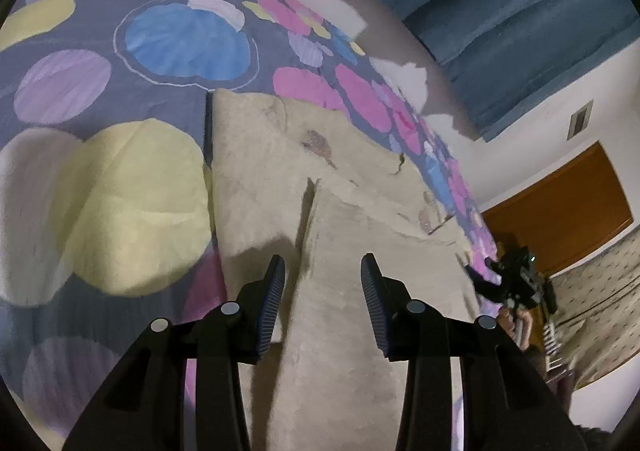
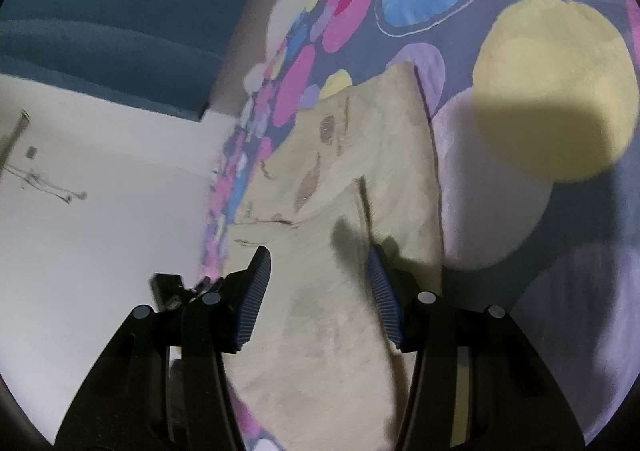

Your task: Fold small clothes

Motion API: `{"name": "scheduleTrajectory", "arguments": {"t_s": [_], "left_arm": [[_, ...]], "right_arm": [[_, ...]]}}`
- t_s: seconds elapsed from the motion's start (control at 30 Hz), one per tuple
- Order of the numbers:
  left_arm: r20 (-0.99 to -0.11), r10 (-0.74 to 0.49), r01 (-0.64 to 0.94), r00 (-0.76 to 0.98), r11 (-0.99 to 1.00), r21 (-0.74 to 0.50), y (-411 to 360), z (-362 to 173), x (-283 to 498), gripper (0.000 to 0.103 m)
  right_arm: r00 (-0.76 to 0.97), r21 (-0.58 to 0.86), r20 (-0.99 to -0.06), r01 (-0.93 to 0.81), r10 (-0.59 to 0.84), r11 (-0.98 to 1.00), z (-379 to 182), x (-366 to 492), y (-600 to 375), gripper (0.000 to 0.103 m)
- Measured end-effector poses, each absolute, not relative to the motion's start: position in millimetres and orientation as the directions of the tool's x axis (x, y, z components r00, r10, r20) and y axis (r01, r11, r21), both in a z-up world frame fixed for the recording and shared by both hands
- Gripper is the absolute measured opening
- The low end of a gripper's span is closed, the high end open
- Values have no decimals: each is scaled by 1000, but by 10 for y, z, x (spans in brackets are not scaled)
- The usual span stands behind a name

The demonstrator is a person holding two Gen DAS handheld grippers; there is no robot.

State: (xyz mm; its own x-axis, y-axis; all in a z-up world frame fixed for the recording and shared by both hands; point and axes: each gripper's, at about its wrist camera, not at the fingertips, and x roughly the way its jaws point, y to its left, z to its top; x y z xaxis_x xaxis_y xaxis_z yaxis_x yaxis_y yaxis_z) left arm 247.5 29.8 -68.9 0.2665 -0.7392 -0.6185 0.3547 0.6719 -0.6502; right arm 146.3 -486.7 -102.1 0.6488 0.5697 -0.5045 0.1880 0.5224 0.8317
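A small beige garment (image 1: 280,179) with faint brown prints lies flat on a bedspread (image 1: 120,91) patterned with coloured circles. It has a fold or slit edge running down its middle. My left gripper (image 1: 323,271) is open and empty, hovering just above the garment's near part. The right gripper (image 1: 486,275) shows at the garment's right edge in the left wrist view. In the right wrist view the garment (image 2: 360,191) fills the centre, and my right gripper (image 2: 318,263) is open and empty over its near end.
The bedspread (image 2: 540,91) extends to the far side and left. A blue headboard or curtain (image 1: 520,31) and a white wall (image 2: 100,211) lie beyond the bed's edge. A brown wooden panel (image 1: 560,211) stands at the right.
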Motion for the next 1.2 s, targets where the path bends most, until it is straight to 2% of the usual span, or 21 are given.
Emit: {"name": "scheduleTrajectory", "arguments": {"t_s": [0.23,0.6,0.77,0.83,0.9,0.93,1.0,1.2], "left_arm": [[-649,-728,369,218,678,-636,132,-764,2636,40],[-603,-793,350,88,592,-726,-6,-903,2796,40],[-660,-744,417,104,635,-650,-112,-816,2723,38],[-701,-702,453,124,669,-590,-185,-784,2667,30],[-729,-670,474,143,693,-544,-240,-766,2629,12],[-743,-651,479,154,708,-520,-267,-767,2618,8],[-765,-617,491,183,732,-472,-309,-754,2570,5],[-779,-548,530,303,777,-340,-362,-561,2360,4]], "right_arm": [[613,806,-540,179,577,564,-1093,1664,-4831,50],[599,809,-532,150,599,569,-1102,1747,-4796,52],[594,786,-554,140,584,603,-1095,1727,-4779,51],[586,755,-581,130,565,642,-1069,1745,-4711,48],[573,715,-621,133,535,687,-1052,1761,-4648,31],[564,689,-645,138,515,712,-1046,1767,-4614,26],[552,653,-672,129,493,746,-1039,1765,-4556,6],[584,578,-694,105,420,809,-842,1651,-4403,4]]}}
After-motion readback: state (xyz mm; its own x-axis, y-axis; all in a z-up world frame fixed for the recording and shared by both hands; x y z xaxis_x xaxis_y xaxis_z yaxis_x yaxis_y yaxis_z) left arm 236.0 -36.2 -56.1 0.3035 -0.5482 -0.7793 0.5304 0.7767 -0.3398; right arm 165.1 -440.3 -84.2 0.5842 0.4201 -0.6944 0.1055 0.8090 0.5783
